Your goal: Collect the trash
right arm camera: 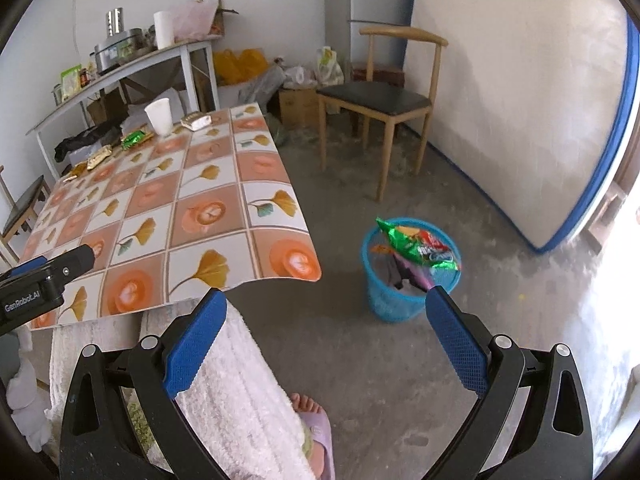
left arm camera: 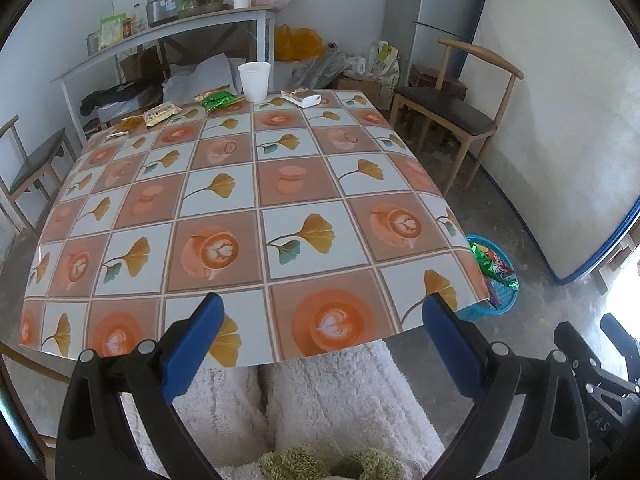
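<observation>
Trash lies along the far edge of the patterned table (left arm camera: 280, 184): a white paper cup (left arm camera: 254, 81), a green wrapper (left arm camera: 218, 100), a gold wrapper (left arm camera: 161, 114) and a white packet (left arm camera: 302, 96). A blue mesh bin (right arm camera: 404, 280) stands on the floor to the right of the table, with green and red wrappers (right arm camera: 412, 246) sticking out of it. My left gripper (left arm camera: 322, 316) hovers open over the table's near edge, holding nothing. My right gripper (right arm camera: 326, 312) is open and empty, above the floor just short of the bin. The right wrist view also shows the cup (right arm camera: 159, 117).
A wooden chair (right arm camera: 384, 100) stands beyond the bin near the white wall. Another chair (left arm camera: 32, 160) sits left of the table. A cluttered shelf table (left arm camera: 168, 28) and bags fill the back. A person's legs in white fleece (left arm camera: 320, 400) and a slippered foot (right arm camera: 316, 436) are below me.
</observation>
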